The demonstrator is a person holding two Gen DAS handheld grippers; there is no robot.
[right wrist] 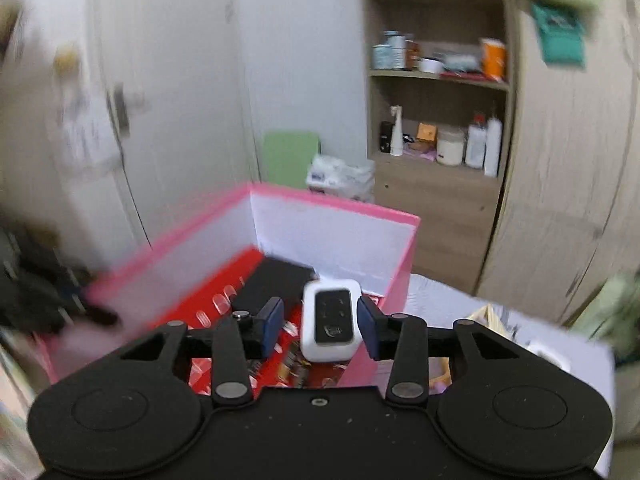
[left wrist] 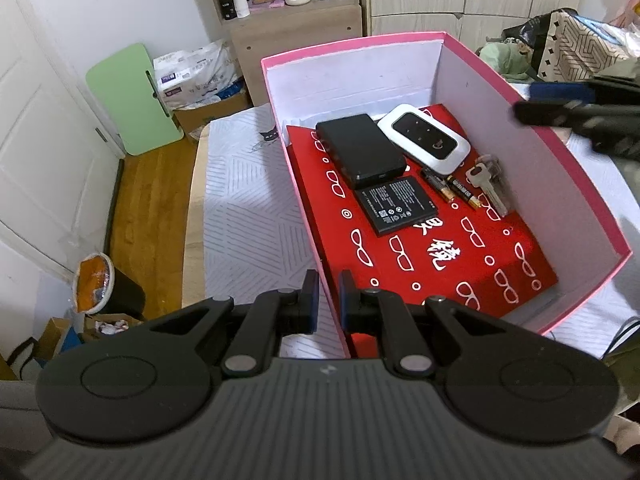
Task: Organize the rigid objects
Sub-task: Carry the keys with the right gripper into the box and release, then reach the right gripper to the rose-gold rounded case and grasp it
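A pink box (left wrist: 352, 46) with white inner walls stands on the bed, a red glasses-print case (left wrist: 460, 256) lining its floor. On the case lie a black power bank (left wrist: 360, 150), a white pocket router (left wrist: 424, 136), a flat phone battery (left wrist: 394, 205), two small batteries (left wrist: 452, 190) and keys (left wrist: 490, 184). My left gripper (left wrist: 329, 286) is shut on the box's near wall. My right gripper (left wrist: 548, 102) hovers blurred over the right rim. In the right wrist view my right gripper (right wrist: 320, 306) is open; the router (right wrist: 330, 332) lies below and between the pads, untouched, beside the power bank (right wrist: 276, 284).
A patterned bedsheet (left wrist: 244, 200) surrounds the box. Wooden floor, a bin (left wrist: 98, 280) and a green board (left wrist: 132, 96) lie to the left. A shelf unit (right wrist: 440, 148) with bottles stands behind. Bags (left wrist: 572, 44) sit at the far right.
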